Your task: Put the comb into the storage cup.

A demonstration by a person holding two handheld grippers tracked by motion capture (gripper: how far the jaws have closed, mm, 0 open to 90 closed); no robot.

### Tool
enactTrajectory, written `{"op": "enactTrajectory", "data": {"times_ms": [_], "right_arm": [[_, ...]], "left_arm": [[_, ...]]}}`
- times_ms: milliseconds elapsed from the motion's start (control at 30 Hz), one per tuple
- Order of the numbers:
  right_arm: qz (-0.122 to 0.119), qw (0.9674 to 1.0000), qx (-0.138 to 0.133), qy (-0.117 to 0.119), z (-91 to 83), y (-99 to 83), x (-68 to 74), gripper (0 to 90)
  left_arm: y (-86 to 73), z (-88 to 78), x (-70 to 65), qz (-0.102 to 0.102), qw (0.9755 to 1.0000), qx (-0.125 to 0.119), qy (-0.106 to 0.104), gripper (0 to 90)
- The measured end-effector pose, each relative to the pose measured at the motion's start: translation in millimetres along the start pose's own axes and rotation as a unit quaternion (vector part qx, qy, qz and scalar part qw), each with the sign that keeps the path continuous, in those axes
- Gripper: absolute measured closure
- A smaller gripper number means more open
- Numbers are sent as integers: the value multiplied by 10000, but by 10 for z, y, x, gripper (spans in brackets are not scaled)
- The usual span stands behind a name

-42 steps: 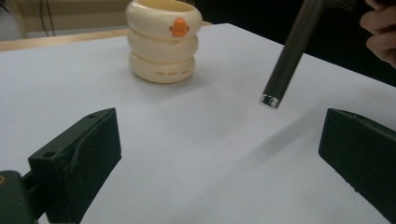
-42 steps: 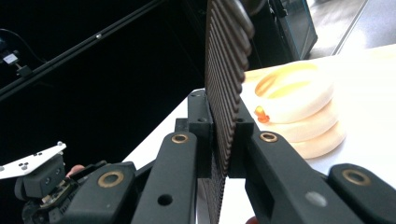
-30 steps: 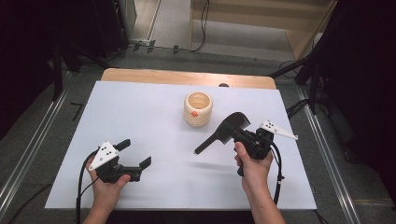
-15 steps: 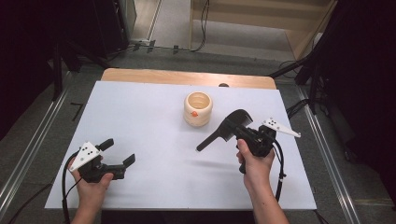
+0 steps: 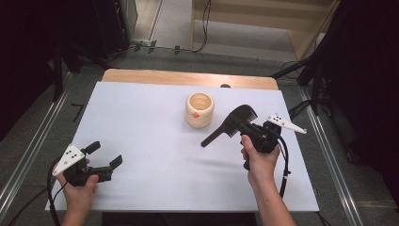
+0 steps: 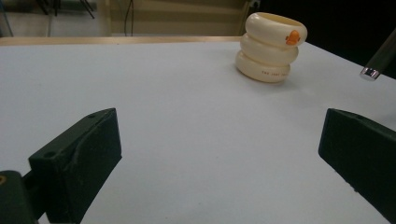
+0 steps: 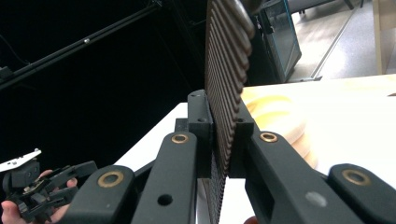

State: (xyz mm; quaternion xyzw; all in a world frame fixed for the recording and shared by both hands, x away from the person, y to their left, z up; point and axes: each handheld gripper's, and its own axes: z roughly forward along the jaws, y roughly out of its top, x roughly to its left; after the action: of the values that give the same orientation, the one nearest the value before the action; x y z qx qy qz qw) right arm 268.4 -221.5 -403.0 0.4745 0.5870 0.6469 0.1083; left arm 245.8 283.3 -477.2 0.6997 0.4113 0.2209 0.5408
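Note:
A black comb (image 5: 220, 133) is clamped by its toothed head in my right gripper (image 5: 243, 124), which is shut on it; its handle slants down to the left above the table. In the right gripper view the comb's teeth (image 7: 229, 70) stand on edge between the two pads of that gripper (image 7: 224, 140). A cream ringed cup (image 5: 199, 109) with an orange mark stands upright just left of the comb's head. Near the front left corner my left gripper (image 5: 106, 154) is open with nothing in it. In its own view the left gripper (image 6: 219, 149) faces the cup (image 6: 271, 46) and the comb's handle tip (image 6: 376, 63).
A white sheet (image 5: 141, 117) covers the table, with a strip of bare wood (image 5: 188, 77) along the far edge. Metal rails (image 5: 33, 150) run along both sides. Behind the comb lies the cup (image 7: 275, 116), and my left gripper (image 7: 42, 186) shows far off.
My left hand has moved left, out toward the table's front left corner, with its jaws still apart. The right hand has kept the comb almost still.

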Motion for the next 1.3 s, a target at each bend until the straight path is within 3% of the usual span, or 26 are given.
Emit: {"op": "enactTrajectory", "data": {"times_ms": [400,1300], "right_arm": [[-167,9999,-16,-39,63,141,0,826],[-350,9989,-80,-305,263,433,-130,826]], "left_arm": [[-57,-57,125,33,9999,69,139,0],[-118,-47,111,-21,10000,-22,34,0]]}}
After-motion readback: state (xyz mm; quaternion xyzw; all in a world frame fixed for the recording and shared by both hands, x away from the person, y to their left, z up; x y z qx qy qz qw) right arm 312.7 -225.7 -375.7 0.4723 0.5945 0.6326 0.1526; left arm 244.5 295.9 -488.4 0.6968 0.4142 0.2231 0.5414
